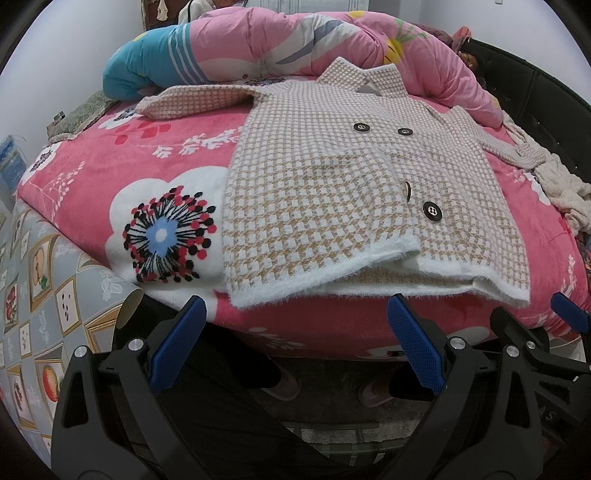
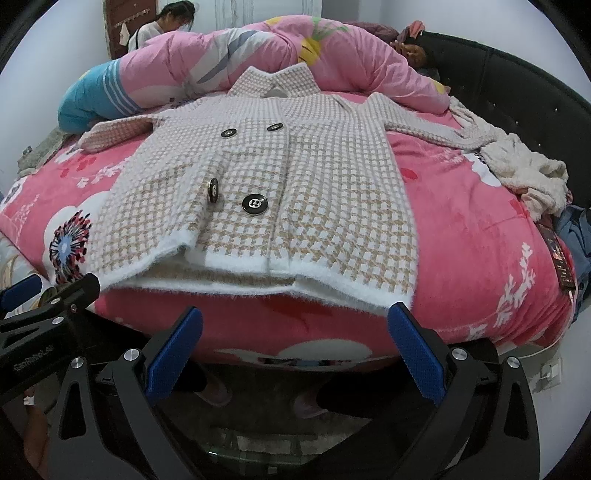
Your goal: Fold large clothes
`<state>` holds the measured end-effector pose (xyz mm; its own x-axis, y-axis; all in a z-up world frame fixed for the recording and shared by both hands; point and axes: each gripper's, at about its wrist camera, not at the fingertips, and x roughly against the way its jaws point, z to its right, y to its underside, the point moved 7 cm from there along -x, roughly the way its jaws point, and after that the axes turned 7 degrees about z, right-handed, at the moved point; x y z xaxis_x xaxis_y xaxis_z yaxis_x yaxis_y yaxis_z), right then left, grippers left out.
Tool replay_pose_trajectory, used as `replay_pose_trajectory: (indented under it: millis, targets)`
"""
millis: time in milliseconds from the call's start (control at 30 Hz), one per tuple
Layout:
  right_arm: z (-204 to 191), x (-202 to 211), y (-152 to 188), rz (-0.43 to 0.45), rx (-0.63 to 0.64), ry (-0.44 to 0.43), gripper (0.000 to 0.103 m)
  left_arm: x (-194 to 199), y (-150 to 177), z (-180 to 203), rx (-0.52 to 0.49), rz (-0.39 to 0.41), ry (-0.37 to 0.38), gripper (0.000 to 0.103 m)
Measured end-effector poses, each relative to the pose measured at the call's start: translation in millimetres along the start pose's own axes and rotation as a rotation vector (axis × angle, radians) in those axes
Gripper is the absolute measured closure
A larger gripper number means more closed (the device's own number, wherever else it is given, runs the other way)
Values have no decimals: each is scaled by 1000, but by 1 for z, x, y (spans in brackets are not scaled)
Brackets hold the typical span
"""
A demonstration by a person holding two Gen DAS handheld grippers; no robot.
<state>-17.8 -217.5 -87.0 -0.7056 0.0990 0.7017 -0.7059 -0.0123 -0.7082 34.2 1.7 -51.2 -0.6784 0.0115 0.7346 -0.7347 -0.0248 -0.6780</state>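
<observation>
A beige-and-white houndstooth knit coat point(image 1: 351, 192) with black buttons lies flat, front up, on a pink flowered blanket point(image 1: 110, 166), sleeves spread to both sides. It also shows in the right wrist view point(image 2: 295, 192). My left gripper point(image 1: 295, 317) is open and empty, just in front of the coat's white hem, near its left half. My right gripper point(image 2: 295, 321) is open and empty, just in front of the hem's right half. The right gripper's fingers point(image 1: 569, 314) show at the right edge of the left wrist view.
A rolled pink quilt point(image 2: 258, 55) lies behind the coat. A cream fluffy garment point(image 2: 524, 173) is bunched at the right by the black headboard point(image 2: 517, 92). A person point(image 2: 162, 26) stands at the back. Patterned floor covering point(image 1: 37, 295) lies left of the bed.
</observation>
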Motion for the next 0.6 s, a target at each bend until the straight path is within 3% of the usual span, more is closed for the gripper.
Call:
replay_pose_trajectory:
  millis: [600]
  targets:
    - [4,-2,0,-14,-2,20,5,-7,2,0,-5,-5,-1,8]
